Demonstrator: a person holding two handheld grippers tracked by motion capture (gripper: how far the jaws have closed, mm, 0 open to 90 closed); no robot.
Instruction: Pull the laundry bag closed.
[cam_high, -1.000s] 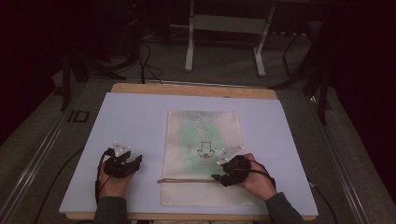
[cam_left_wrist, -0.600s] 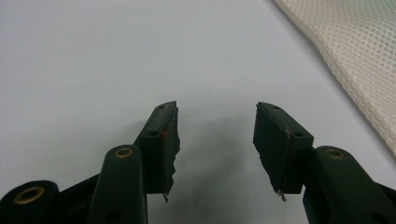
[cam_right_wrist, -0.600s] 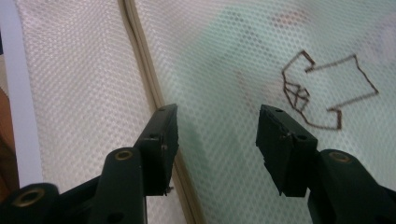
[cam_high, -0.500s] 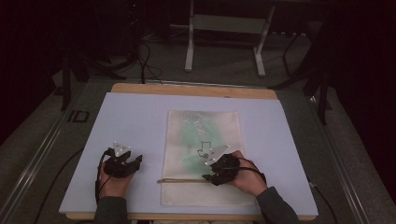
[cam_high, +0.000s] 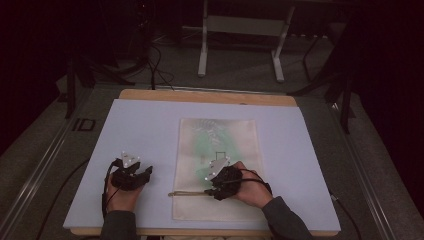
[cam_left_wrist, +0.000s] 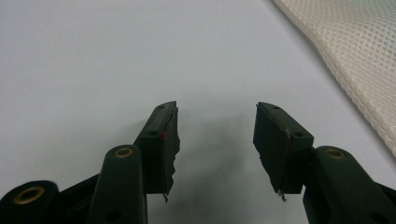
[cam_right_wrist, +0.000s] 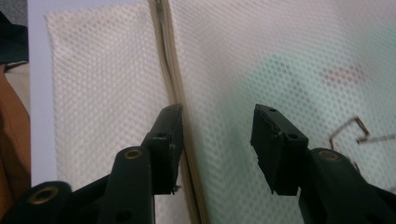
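While both hands sit near the table's near edge, the left gripper rests on the pale blue table cover, left of the mesh bag and apart from it; jaws released, nothing between them, bare cover under the gap. Bag's edge shows at the far right of the left gripper view

Right gripper lies on the near part of the bag, pointing left along the zipper. Jaws released, holding nothing; left jaw sits right at the zipper line, right jaw over the mesh

Bag lies flat, centre-right on the cover, long side running near to far. Zipper crosses its near part, left to right. Greenish contents show through the mesh, with a thin wire shape just beyond the right gripper

Far side: wooden table edge, then dark floor with a white stand
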